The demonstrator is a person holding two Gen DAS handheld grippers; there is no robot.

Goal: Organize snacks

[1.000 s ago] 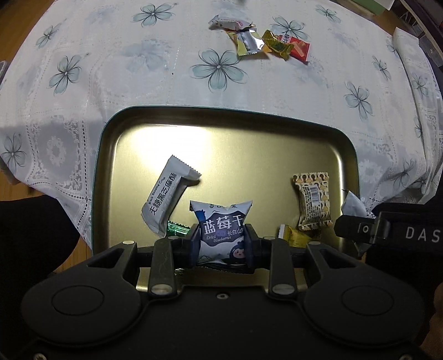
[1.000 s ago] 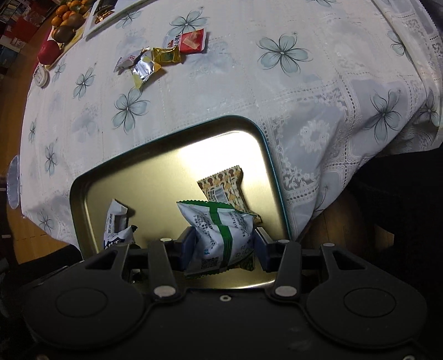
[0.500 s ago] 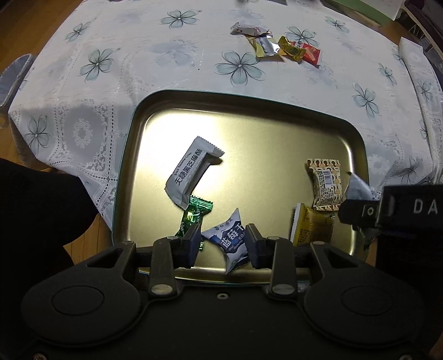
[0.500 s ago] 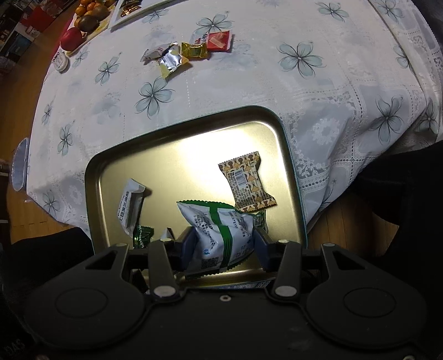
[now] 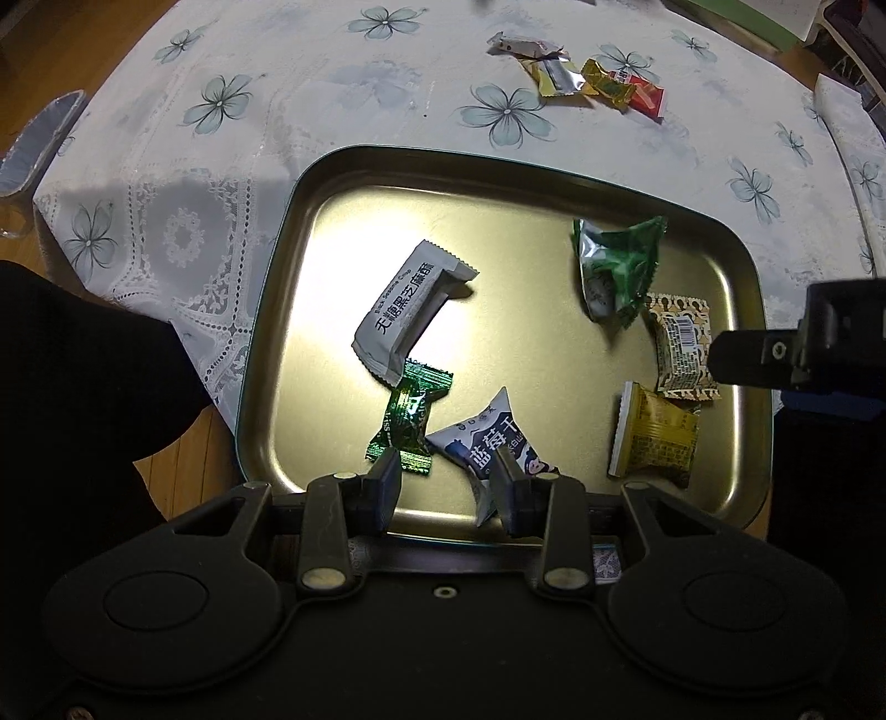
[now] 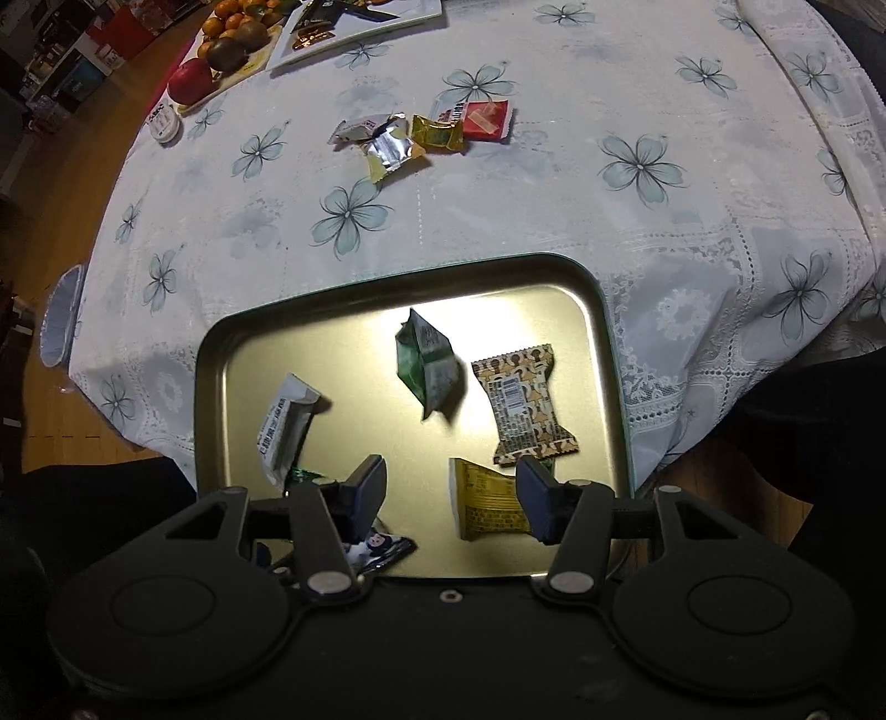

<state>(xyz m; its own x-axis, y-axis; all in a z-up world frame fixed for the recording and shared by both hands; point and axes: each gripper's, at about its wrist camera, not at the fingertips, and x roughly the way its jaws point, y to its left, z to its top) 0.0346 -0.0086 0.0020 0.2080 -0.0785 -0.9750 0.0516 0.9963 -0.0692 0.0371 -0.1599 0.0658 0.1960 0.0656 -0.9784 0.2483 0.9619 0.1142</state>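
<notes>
A gold tray (image 5: pixel 288 310) with a teal rim lies on the flowered tablecloth. In it are a white sesame bar (image 5: pixel 412 318), a green candy (image 5: pixel 410 423), a blueberry pack (image 5: pixel 490 443), a yellow pack (image 5: pixel 656 437) and a brown patterned pack (image 5: pixel 684 349). My left gripper (image 5: pixel 448 487) is open above the blueberry pack, which rests on the tray. My right gripper (image 6: pixel 451 495) has its jaws opening with nothing between them. A green-and-white pack (image 6: pixel 429 371) is blurred over the tray's far part. Several loose snacks (image 6: pixel 421 133) lie on the cloth beyond.
A plate of fruit (image 6: pixel 221 44) and a small white container (image 6: pixel 163 124) stand at the far left. A foil dish (image 6: pixel 61 315) juts over the table's left edge. The tray (image 6: pixel 603 332) sits at the near edge, with wood floor below. Dark clothing fills both near corners.
The left gripper let go of the blueberry pack, which now lies on the tray. The right gripper released the green-and-white pack, which dropped away over the tray. Both grippers drew back a little.
</notes>
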